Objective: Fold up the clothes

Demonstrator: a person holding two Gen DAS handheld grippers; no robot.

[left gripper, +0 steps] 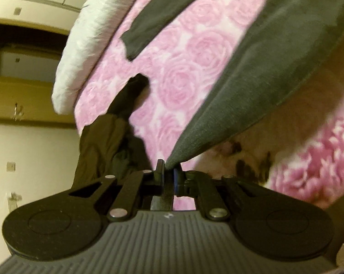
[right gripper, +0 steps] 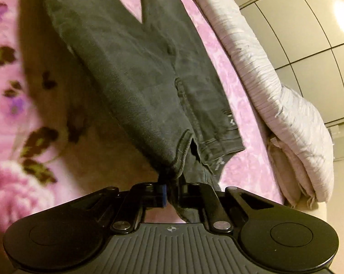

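Dark grey jeans [right gripper: 135, 73] lie stretched over a pink rose-print blanket [left gripper: 183, 73] on a bed. My left gripper [left gripper: 169, 171] is shut on a folded edge of the jeans [left gripper: 263, 73], which rises taut from its jaws. My right gripper [right gripper: 172, 183] is shut on the waistband corner of the jeans, beside the frayed waistband. One trouser leg [left gripper: 153, 20] lies flat across the blanket farther off.
A white ribbed quilt [right gripper: 274, 84] lies rolled along the bed's far side, also in the left wrist view [left gripper: 85, 45]. A dark olive garment [left gripper: 103, 141] hangs near the bed edge. Cream cupboard doors [right gripper: 308, 45] stand beyond.
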